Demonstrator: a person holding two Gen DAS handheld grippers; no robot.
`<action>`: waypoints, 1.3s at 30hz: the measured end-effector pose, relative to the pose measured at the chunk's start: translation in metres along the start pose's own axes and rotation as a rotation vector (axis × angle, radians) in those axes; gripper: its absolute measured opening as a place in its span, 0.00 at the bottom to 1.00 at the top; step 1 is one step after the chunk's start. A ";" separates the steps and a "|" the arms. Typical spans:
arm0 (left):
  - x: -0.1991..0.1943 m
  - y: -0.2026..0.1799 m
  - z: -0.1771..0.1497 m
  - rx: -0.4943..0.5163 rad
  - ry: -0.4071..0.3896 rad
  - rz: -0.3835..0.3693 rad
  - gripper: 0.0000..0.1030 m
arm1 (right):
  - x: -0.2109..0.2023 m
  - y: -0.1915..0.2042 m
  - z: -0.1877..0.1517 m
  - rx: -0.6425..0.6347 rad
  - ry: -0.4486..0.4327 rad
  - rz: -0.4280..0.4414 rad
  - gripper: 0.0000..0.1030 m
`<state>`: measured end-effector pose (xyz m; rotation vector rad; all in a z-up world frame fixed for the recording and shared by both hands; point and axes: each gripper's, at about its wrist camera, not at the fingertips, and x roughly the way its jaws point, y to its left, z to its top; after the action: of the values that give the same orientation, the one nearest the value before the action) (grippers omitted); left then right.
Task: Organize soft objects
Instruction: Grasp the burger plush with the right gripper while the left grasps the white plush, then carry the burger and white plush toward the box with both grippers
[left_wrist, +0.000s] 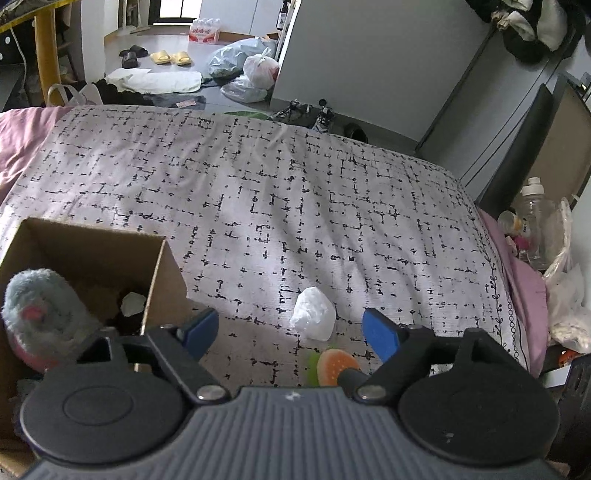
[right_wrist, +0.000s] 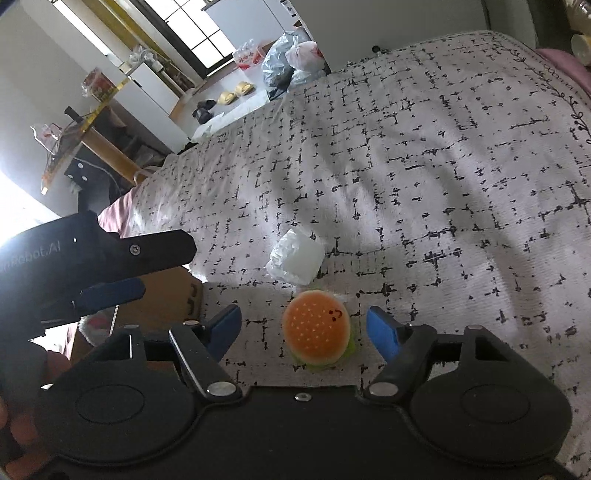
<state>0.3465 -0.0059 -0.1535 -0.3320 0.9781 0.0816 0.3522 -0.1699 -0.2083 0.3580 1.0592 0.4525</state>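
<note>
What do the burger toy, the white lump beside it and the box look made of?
Burger toy: looks like soft matte foam or plush, with a printed bun top. White lump: crinkled, slightly translucent, probably thin plastic film or a bag. Box: plain brown corrugated cardboard, dull finish. Fluffy toy in it: shaggy plush pile.

Fuzzy plush toy (left_wrist: 40, 317), matt cardboard box (left_wrist: 92, 243)
</note>
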 end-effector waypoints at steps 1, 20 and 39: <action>0.003 0.000 0.001 0.001 0.000 0.000 0.80 | 0.002 0.000 0.000 -0.003 -0.001 -0.003 0.70; 0.056 -0.014 0.007 0.005 0.055 0.003 0.71 | 0.033 -0.030 -0.001 0.111 0.076 0.007 0.27; 0.104 -0.021 -0.003 -0.037 0.128 -0.023 0.40 | 0.026 -0.048 0.001 0.183 0.087 0.022 0.42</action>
<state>0.4073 -0.0349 -0.2359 -0.3865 1.0998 0.0580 0.3724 -0.1978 -0.2511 0.5170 1.1856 0.3946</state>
